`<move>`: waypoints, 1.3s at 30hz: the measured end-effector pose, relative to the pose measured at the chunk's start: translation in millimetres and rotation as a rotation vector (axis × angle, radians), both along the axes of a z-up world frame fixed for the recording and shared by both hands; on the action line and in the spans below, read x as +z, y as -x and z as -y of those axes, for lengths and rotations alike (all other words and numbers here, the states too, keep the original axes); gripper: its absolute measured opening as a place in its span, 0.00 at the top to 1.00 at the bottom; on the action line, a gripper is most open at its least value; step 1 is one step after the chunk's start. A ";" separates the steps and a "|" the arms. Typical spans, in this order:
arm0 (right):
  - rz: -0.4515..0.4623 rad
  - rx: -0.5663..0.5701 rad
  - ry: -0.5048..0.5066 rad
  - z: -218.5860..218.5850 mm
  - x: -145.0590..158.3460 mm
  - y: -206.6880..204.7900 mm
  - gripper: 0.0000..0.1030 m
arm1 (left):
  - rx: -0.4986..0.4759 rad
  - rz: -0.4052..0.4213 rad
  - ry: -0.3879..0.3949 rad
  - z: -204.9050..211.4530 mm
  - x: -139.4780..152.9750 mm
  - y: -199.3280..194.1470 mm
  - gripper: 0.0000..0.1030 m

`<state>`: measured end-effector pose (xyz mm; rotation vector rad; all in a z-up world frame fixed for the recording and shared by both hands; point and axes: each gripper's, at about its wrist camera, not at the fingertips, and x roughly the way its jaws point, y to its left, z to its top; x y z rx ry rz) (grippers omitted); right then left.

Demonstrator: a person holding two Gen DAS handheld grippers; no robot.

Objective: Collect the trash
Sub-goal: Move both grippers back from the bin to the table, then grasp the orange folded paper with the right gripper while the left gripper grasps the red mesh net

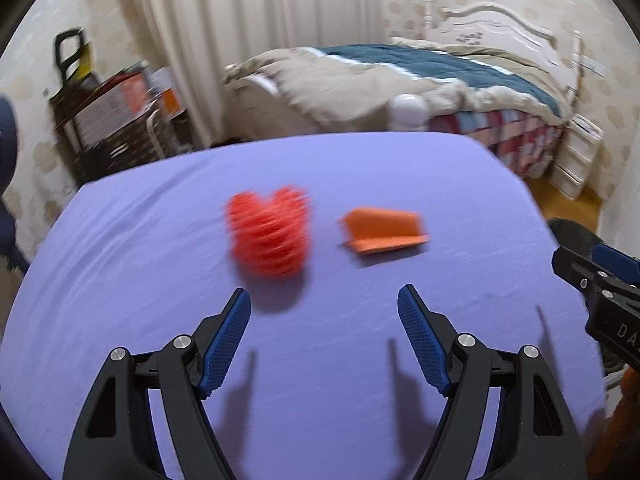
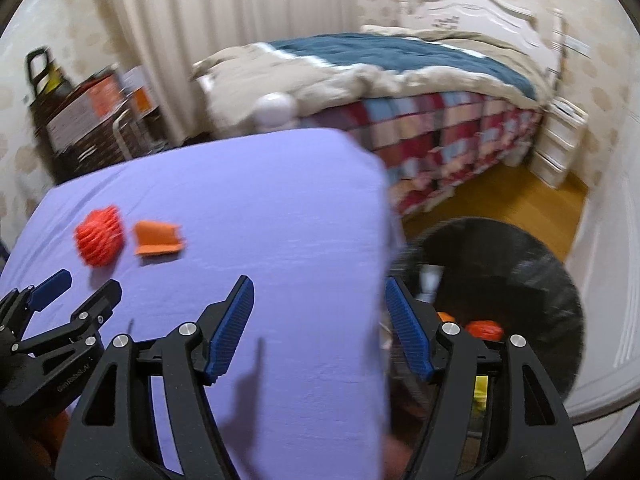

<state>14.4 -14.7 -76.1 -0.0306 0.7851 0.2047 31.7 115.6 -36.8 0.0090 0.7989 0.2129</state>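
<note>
A red crumpled honeycomb-paper ball [image 1: 269, 233] and a folded orange paper piece [image 1: 383, 230] lie on the purple-covered table [image 1: 160, 240]. My left gripper [image 1: 324, 300] hovers open just short of them, nothing between its blue pads. In the right wrist view the same ball [image 2: 99, 237] and orange piece [image 2: 158, 238] sit far left. My right gripper [image 2: 319, 289] stands open over the table's right edge, empty, with the black bin [image 2: 532, 280] below it. The bin holds orange and yellow scraps [image 2: 484, 330]. The left gripper [image 2: 76, 284] shows at the lower left.
A bed [image 1: 420, 80] with a teal and beige quilt stands behind the table, beside a white drawer unit [image 1: 576, 156]. A dark shelf with boxes [image 1: 108, 120] is at the back left. Wooden floor [image 2: 500, 204] lies between bed and bin.
</note>
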 end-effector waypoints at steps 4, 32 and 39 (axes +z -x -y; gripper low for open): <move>-0.014 0.092 0.021 -45.7 -4.5 -2.8 0.29 | 0.067 -0.012 -0.004 -33.2 -2.9 15.2 0.28; -0.086 0.100 0.142 -102.8 -18.4 -53.1 0.47 | 0.063 0.016 0.042 -62.5 -1.9 15.0 0.26; -0.087 0.050 0.120 -68.2 -18.0 -57.7 0.47 | 0.013 0.028 0.019 -39.5 -0.5 -4.5 0.26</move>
